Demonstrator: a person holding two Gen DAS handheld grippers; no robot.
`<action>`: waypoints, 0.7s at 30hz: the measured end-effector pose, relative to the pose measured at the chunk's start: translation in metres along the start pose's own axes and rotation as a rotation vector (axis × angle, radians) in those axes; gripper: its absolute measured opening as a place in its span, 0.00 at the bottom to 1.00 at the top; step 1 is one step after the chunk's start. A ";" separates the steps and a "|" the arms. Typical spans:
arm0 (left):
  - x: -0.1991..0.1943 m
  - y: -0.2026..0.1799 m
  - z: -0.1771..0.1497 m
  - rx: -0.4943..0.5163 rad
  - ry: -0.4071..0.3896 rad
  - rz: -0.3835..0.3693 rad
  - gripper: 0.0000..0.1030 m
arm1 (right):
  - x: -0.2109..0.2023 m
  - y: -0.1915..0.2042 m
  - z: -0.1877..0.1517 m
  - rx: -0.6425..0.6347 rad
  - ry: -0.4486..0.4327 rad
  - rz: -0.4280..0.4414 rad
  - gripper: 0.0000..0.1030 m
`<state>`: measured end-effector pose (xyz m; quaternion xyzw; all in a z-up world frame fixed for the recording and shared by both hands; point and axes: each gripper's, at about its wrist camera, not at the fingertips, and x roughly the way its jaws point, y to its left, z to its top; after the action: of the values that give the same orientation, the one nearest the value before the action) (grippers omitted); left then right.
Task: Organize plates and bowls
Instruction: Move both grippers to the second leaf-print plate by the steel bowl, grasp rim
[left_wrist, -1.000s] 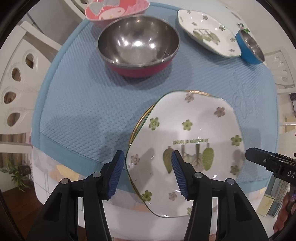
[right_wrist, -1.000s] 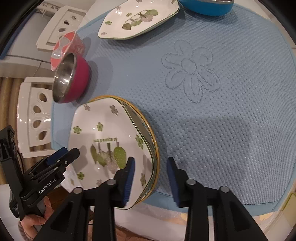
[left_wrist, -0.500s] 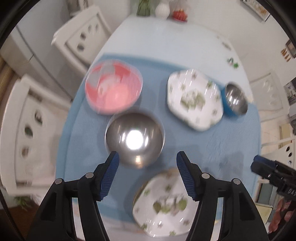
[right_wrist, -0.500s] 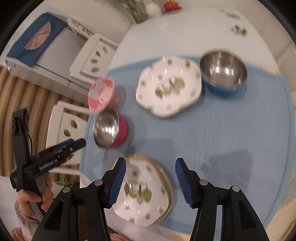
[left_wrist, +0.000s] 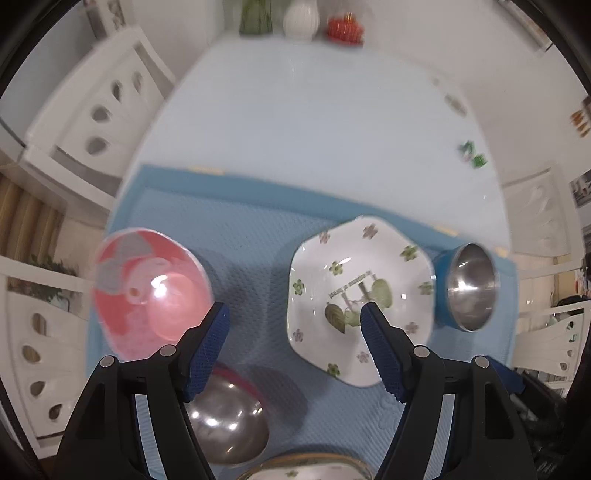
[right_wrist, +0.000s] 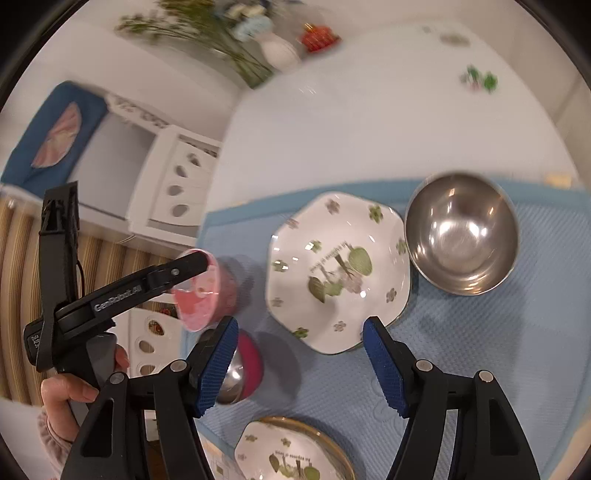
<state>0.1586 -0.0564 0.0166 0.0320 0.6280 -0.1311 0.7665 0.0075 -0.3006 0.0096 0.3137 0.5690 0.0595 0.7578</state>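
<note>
Both claws, left (left_wrist: 293, 339) and right (right_wrist: 299, 354), now raised, agape above the mat (right_wrist: 498, 350).

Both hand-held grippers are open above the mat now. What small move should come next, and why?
Probably lower the right hand-held gripper toward the near edge of the loose floral plate. It hangs open and empty just before that rim, and a matching plate stack lies at the near edge of the blue mat, so this plate likely belongs there.

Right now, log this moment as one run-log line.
left gripper: open, empty | right gripper: open, empty | both raised above mat | floral plate: on mat, beside steel bowl
</note>
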 end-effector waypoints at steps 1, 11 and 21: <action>0.013 -0.001 0.002 0.001 0.020 -0.005 0.69 | 0.013 -0.008 -0.001 0.036 0.009 0.010 0.66; 0.092 0.000 0.012 -0.002 0.112 -0.001 0.69 | 0.079 -0.060 -0.009 0.149 0.014 -0.013 0.70; 0.122 -0.010 0.020 0.052 0.118 -0.010 0.66 | 0.104 -0.073 0.005 0.137 -0.015 -0.003 0.70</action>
<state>0.1968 -0.0903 -0.0964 0.0568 0.6685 -0.1490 0.7264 0.0283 -0.3144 -0.1150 0.3646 0.5664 0.0169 0.7389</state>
